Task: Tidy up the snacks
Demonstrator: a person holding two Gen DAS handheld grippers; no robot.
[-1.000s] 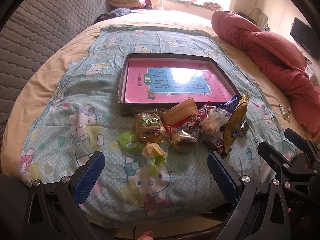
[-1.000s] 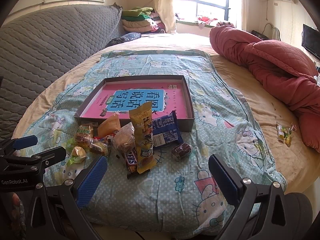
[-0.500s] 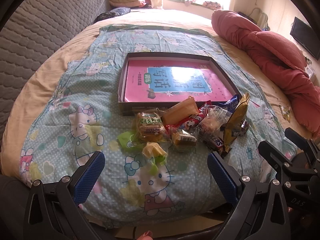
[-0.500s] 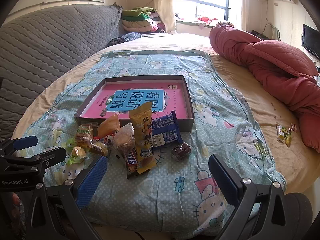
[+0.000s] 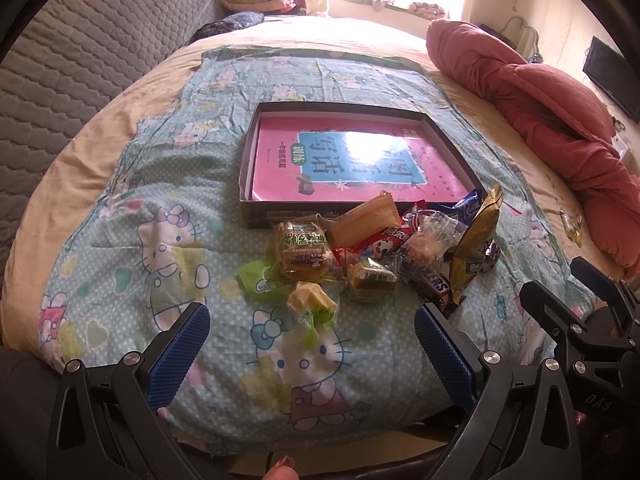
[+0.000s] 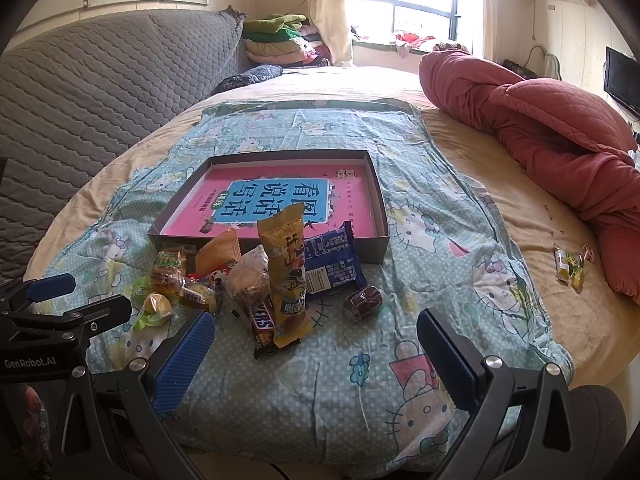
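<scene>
A heap of wrapped snacks (image 5: 372,256) lies on the patterned blanket just in front of a shallow dark box (image 5: 456,148) with a pink printed bottom. In the right wrist view the heap (image 6: 256,280) holds a tall yellow bag (image 6: 286,268), a blue packet (image 6: 332,260), a Snickers bar (image 6: 260,322) and a small brown wrapped cake (image 6: 363,302). My left gripper (image 5: 310,354) hangs open near the bed's front edge, short of a yellow-green candy (image 5: 310,304). My right gripper (image 6: 316,360) is open too, with nothing between its fingers.
The box (image 6: 378,200) sits mid-bed on a light blue cartoon blanket (image 6: 440,240). A red quilt (image 6: 560,140) is bundled at the right, with a stray yellow snack (image 6: 568,268) beside it. A grey padded headboard (image 6: 100,92) rises on the left.
</scene>
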